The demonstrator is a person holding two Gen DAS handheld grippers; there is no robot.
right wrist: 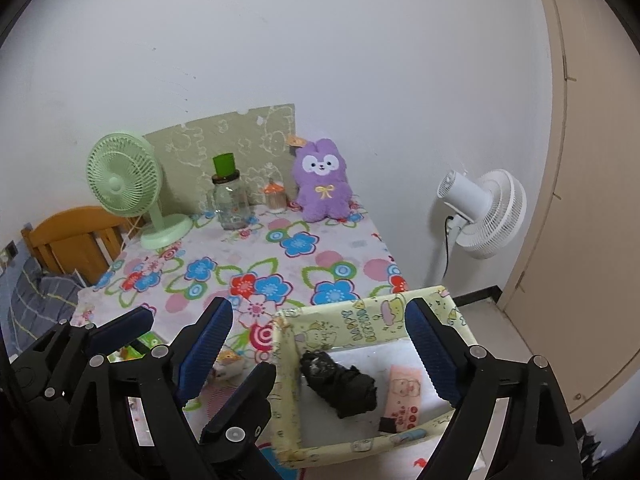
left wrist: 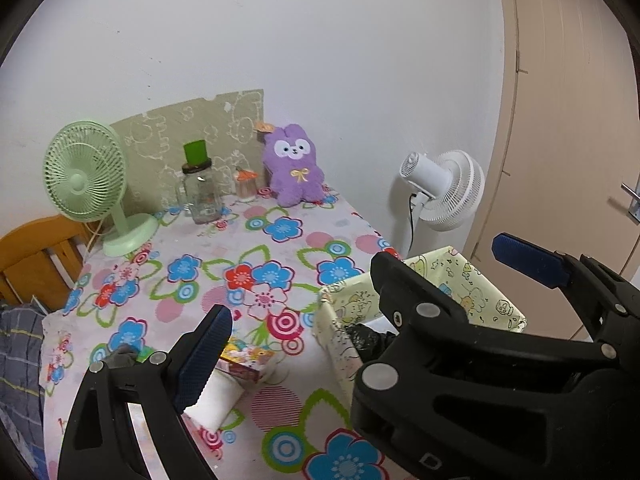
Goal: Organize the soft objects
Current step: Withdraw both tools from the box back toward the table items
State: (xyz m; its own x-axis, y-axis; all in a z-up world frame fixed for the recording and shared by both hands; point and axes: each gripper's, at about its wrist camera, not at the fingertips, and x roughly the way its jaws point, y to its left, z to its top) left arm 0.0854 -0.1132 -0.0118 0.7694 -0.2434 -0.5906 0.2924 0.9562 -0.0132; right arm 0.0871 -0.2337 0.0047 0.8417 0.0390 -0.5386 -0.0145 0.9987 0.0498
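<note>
A purple plush bunny (left wrist: pixel 294 164) (right wrist: pixel 322 180) sits upright at the back of the flowered table (left wrist: pixel 248 248). At the table's front right corner stands a pale yellow cartoon box (right wrist: pixel 352 324) (left wrist: pixel 472 280). A black soft bundle (right wrist: pixel 340 384) (left wrist: pixel 362 336) and a pink packet (right wrist: pixel 404 398) lie in it. My right gripper (right wrist: pixel 320 308) hangs open above the box, empty. My left gripper (right wrist: pixel 208 340) is open beside it on the left, also empty. A small cream plush (right wrist: pixel 228 362) lies below on the cloth. In the left wrist view the right gripper's body hides my left gripper's right finger.
A green desk fan (left wrist: pixel 86 180), a glass jar with a green lid (left wrist: pixel 198 188) and a small orange-capped jar (left wrist: pixel 245 184) line the table's back. A white fan (left wrist: pixel 444 188) stands on the floor by the door (left wrist: pixel 560 160). A wooden chair (left wrist: pixel 36 256) is on the left.
</note>
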